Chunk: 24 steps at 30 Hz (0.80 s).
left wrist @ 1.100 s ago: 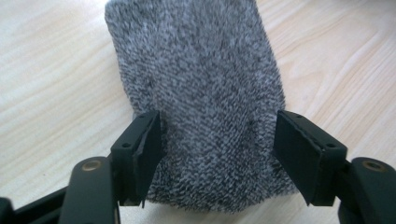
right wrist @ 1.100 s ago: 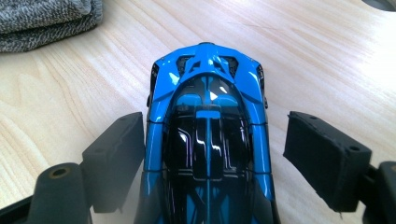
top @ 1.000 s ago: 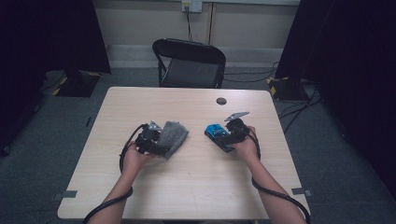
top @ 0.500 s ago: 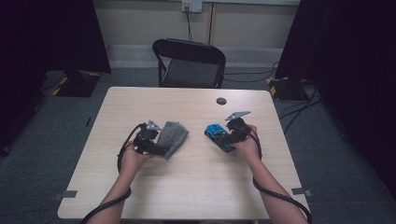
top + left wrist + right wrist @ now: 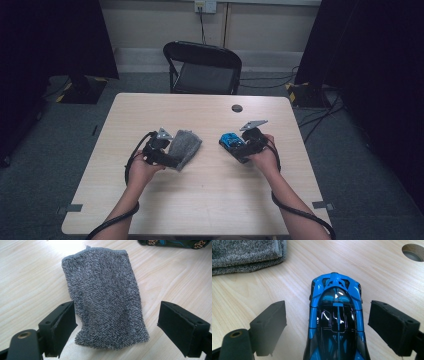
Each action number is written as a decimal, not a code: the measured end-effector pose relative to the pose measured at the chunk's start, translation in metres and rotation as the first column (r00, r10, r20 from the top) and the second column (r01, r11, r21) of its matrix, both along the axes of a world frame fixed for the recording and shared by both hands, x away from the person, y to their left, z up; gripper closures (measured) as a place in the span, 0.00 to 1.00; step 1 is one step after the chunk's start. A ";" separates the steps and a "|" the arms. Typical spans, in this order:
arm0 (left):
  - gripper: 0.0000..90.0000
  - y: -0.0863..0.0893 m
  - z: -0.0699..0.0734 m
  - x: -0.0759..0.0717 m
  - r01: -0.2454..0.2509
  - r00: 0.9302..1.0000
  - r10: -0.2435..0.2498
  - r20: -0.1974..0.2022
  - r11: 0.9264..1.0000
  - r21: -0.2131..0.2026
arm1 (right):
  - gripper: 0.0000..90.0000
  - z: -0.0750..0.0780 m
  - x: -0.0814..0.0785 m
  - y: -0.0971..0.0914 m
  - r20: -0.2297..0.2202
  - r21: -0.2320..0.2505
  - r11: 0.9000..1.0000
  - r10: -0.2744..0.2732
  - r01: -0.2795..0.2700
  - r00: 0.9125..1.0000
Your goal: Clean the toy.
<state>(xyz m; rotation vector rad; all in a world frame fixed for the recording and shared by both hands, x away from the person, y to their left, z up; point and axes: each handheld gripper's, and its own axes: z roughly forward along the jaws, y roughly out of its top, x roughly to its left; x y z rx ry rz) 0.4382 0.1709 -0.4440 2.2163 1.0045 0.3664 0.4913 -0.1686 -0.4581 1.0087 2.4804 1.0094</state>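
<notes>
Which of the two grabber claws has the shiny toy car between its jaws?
The right gripper: its open jaws flank the glossy blue and black toy car. The left gripper straddles the folded grey terry cloth instead.

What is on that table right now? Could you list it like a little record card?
surface: light wooden table
left gripper: jaws apart and just been opening, grey cloth lying flat between them, pads not pressing it
right gripper: jaws wide apart either side of a blue toy car, gaps on both sides
car and cloth: apart, side by side
table detail: round hole near the far edge
behind table: black folding chair
</notes>
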 end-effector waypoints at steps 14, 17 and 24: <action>0.17 -0.001 0.004 -0.006 0.020 1.000 -0.021 -0.009 0.999 -0.039 | 0.16 0.003 -0.006 -0.001 -0.012 0.014 1.000 0.012 -0.012 1.000; 0.17 -0.001 0.005 -0.008 0.025 1.000 -0.026 -0.009 0.999 -0.039 | 0.16 0.004 -0.008 -0.001 -0.011 0.005 1.000 0.020 -0.020 1.000; 0.17 -0.003 0.008 -0.011 0.042 0.999 -0.042 -0.005 0.998 -0.048 | 0.16 0.005 -0.011 -0.002 -0.011 0.017 0.999 0.029 -0.029 1.000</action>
